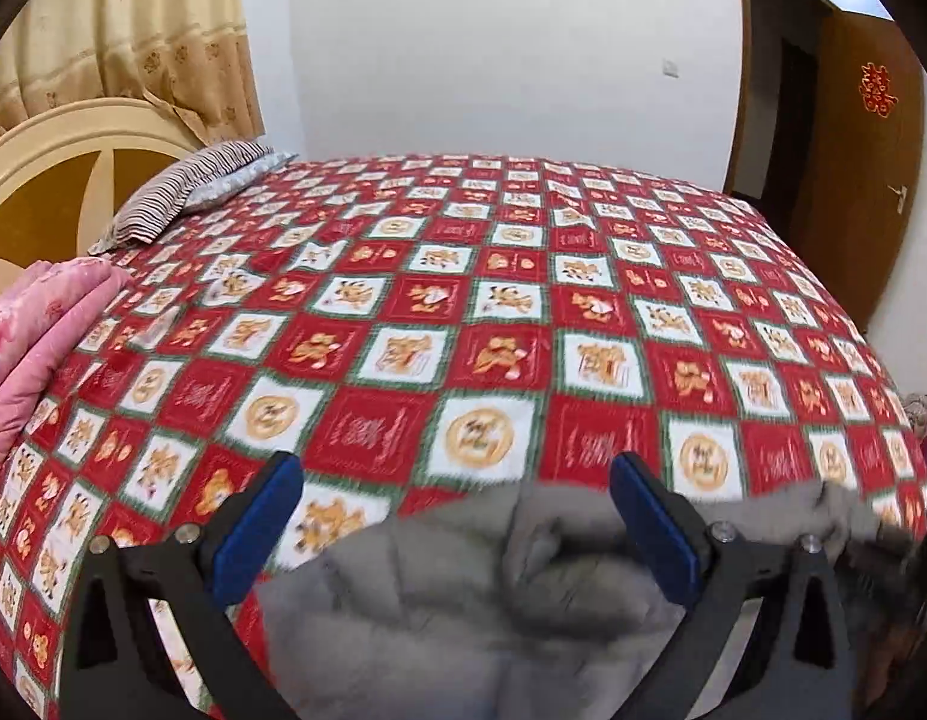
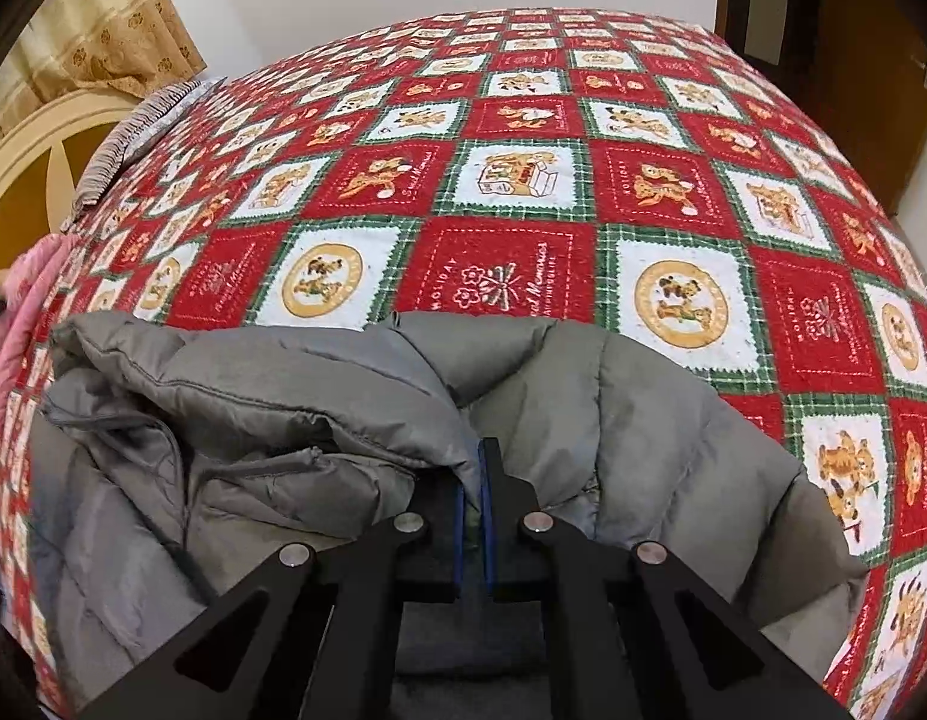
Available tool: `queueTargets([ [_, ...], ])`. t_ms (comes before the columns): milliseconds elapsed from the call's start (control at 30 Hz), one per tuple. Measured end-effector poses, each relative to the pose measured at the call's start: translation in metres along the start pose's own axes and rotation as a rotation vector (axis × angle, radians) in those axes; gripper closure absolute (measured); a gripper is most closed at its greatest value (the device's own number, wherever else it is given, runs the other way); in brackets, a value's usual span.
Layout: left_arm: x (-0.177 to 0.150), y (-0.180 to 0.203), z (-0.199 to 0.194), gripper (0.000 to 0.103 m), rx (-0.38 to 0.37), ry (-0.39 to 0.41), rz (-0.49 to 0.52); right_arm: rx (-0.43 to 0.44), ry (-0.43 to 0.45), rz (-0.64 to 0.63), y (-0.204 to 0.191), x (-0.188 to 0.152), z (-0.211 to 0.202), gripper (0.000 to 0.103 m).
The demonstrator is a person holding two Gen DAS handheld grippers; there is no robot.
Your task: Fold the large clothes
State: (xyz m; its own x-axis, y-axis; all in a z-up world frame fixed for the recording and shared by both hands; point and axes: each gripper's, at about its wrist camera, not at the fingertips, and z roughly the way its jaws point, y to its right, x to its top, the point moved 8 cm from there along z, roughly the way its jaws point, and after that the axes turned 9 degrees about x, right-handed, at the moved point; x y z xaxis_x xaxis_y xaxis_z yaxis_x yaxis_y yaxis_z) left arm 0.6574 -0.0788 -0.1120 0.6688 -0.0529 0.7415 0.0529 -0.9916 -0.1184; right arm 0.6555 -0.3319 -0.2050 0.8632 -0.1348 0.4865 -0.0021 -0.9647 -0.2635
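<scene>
the right tool (image 2: 475, 480) is clamped on a fold of the grey puffer jacket (image 2: 319, 420), bunched at the near edge of the bed (image 2: 505, 192); the left tool (image 1: 457, 516) hovers with jaws wide apart and empty. judging by this, pinch a matching edge, then lift evenly.

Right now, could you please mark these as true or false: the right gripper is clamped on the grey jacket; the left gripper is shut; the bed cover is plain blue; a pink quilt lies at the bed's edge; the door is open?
1. The right gripper is clamped on the grey padded jacket. True.
2. The left gripper is shut. False: its jaws stand wide apart, holding nothing.
3. The bed cover is plain blue. False: the red, white and green checked bed cover carries bear pictures.
4. A folded pink quilt lies at the bed's edge. True.
5. The brown wooden door is open. True.
</scene>
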Motion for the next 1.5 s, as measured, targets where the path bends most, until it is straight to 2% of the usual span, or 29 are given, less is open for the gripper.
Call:
queueTargets([
  [100, -0.001, 0.013, 0.038, 0.000, 0.057, -0.041, 0.024, -0.024, 0.016, -0.031, -0.001, -0.004, -0.004, 0.100],
  [200, -0.032, 0.015, 0.066, 0.000, 0.130, -0.135, 0.078, -0.027, 0.018, -0.025, 0.004, -0.009, -0.003, 0.100],
  [367, -0.074, 0.012, 0.057, 0.000, 0.136, -0.138, 0.117, -0.011, 0.033, 0.001, 0.006, -0.011, -0.005, 0.098],
  [433, -0.080, 0.014, 0.055, 0.000, 0.147, -0.129, 0.129, -0.001, 0.044, 0.035, 0.005, -0.012, -0.012, 0.090],
  [500, -0.084, 0.015, 0.055, 0.000, 0.147, -0.126, 0.127, -0.021, 0.071, 0.072, 0.005, -0.013, -0.029, 0.055],
  [533, -0.084, 0.017, 0.057, 0.000, 0.145, -0.130, 0.127, -0.039, 0.099, 0.080, 0.005, -0.012, -0.039, 0.049],
  [567, -0.086, 0.018, 0.058, 0.000, 0.141, -0.132, 0.127, -0.073, 0.156, 0.079, 0.003, -0.007, -0.056, 0.048],
  [633, -0.087, 0.019, 0.059, 0.000, 0.151, -0.122, 0.135, -0.113, 0.233, 0.066, -0.005, 0.003, -0.076, 0.048],
  [667, -0.087, 0.020, 0.059, 0.000, 0.157, -0.113, 0.143, -0.102, 0.252, 0.060, -0.011, 0.008, -0.080, 0.048],
  [800, -0.090, 0.024, 0.056, 0.000, 0.183, -0.077, 0.170, 0.030, 0.317, -0.001, -0.053, 0.043, -0.072, 0.048],
  [867, -0.085, 0.023, 0.050, 0.000, 0.179, -0.066, 0.156, 0.012, 0.228, -0.038, -0.061, 0.046, -0.038, 0.048],
  [933, -0.075, 0.022, 0.040, 0.000, 0.143, -0.053, 0.109, -0.002, 0.162, -0.044, -0.059, 0.036, -0.010, 0.048],
  [1033, -0.055, 0.029, 0.025, 0.000, 0.095, -0.006, 0.066, -0.034, 0.143, -0.053, -0.052, 0.020, 0.002, 0.048],
  [1100, -0.050, 0.041, 0.026, 0.000, 0.076, -0.002, 0.081, -0.035, 0.132, -0.045, -0.045, 0.011, 0.006, 0.048],
  [1200, -0.065, 0.051, 0.046, 0.000, 0.111, -0.063, 0.122, -0.037, 0.117, -0.047, -0.040, 0.008, 0.010, 0.048],
  [1300, -0.090, 0.049, 0.060, 0.000, 0.099, -0.132, 0.117, -0.030, 0.105, -0.055, -0.039, 0.005, 0.012, 0.048],
  [1500, -0.105, 0.053, 0.062, 0.000, 0.105, -0.133, 0.125, -0.005, 0.100, -0.052, -0.034, -0.006, 0.020, 0.048],
])
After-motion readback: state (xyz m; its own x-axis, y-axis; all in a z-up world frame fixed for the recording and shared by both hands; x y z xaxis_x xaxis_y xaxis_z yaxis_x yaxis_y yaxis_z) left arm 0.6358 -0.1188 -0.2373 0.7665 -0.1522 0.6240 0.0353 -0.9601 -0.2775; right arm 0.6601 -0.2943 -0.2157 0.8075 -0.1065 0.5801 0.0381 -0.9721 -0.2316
